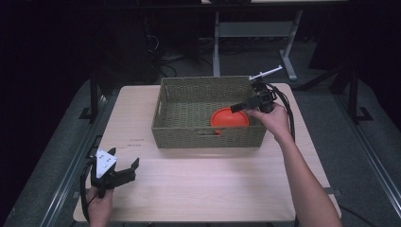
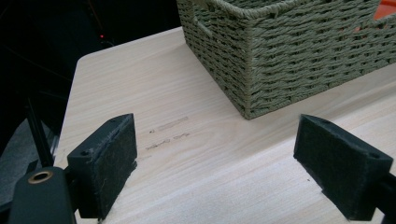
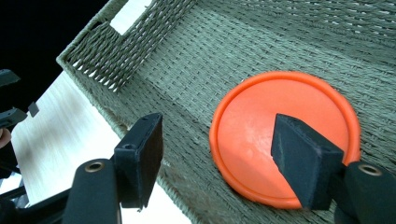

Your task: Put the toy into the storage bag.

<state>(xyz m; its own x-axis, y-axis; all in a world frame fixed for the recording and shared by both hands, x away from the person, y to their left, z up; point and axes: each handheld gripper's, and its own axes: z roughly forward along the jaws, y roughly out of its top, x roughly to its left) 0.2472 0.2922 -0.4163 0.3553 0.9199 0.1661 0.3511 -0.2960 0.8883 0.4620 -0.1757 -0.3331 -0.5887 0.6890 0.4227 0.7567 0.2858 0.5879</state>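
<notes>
Black fingers point(image 3: 140, 154) of right gripper point(image 3: 219, 158) spread wide over orange disc point(image 3: 285, 135) in woven basket point(image 3: 154, 60).
Likely light, stiff, slick; pinch raised rim nearest right finger. Left gripper point(image 2: 224, 168) likewise agape, empty, above bench point(image 2: 187, 154).

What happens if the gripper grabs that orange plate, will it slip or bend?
The orange plate looks smooth and glossy, so it may slip. It seems stiff and thin, likely light. It lies flat in the basket, so getting a jaw under its rim could be tricky.

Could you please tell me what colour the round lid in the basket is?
Orange lid; clearest in the right gripper view.
</notes>
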